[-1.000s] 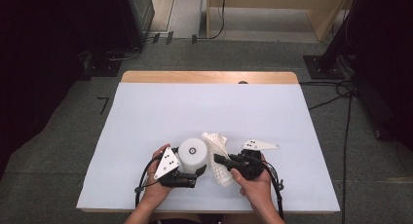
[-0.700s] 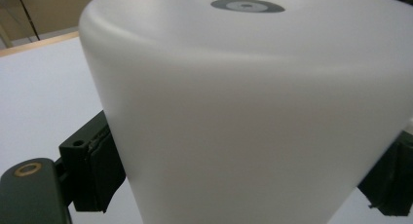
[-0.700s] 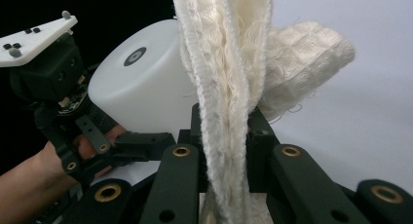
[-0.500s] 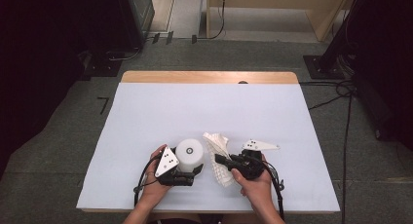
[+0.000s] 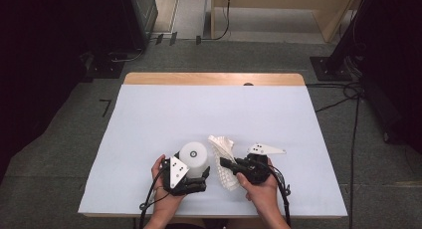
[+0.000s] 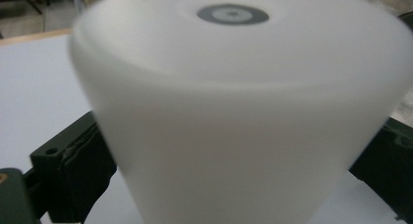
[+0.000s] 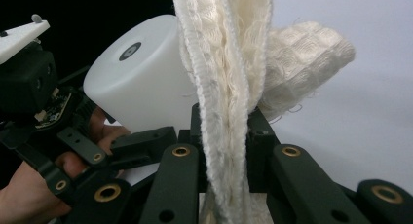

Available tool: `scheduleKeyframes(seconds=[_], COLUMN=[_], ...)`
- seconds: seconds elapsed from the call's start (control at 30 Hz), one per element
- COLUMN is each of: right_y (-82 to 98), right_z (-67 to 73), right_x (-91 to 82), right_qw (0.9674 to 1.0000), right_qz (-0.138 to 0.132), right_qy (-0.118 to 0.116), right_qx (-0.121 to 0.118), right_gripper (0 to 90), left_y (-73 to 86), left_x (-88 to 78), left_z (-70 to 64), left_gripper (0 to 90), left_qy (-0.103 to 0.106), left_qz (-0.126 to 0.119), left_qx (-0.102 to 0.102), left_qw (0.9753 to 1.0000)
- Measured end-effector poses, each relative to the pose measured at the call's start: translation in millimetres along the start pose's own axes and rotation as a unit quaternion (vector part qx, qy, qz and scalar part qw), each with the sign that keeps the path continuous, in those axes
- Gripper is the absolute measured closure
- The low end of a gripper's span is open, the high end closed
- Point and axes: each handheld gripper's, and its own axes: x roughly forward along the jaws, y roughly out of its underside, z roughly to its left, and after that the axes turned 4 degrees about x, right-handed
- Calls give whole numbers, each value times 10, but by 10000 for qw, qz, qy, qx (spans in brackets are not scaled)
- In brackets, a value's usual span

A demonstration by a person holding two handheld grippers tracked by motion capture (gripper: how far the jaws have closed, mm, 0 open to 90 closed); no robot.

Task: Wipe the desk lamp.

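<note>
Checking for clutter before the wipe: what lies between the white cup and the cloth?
Nothing: in the high view, a narrow bare strip of table separates the white cup from the cloth.

We work at a worktop covered by a white sheet, its wooden edge exposed at the far side. Grey carpet surrounds it. Black cables cross the floor at right; dark equipment stands at left.
</note>
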Motion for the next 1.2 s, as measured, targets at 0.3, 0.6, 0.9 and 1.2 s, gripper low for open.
scheduleKeyframes(seconds=[0.3,0.6,0.9,1.2], right_y=[24,79,-43,-73], right_z=[5,39,122,145], right_x=[48,128,-27,-70], right_qw=[10000,9998,9983,9985], right_qz=[45,81,-263,-206], right_qy=[20,-65,-411,-352], right_qx=[-37,-163,-308,-372], right_gripper=[791,789,793,794], left_y=[-33,-180,-136,-195], left_x=[-59,-213,-121,-152], left_z=[201,268,241,239], left_gripper=[88,89,89,90], left_qy=[307,1559,1646,1715], left_qz=[-139,-719,-362,-504], left_qx=[-140,82,198,255], left_qw=[9993,9851,9855,9836])
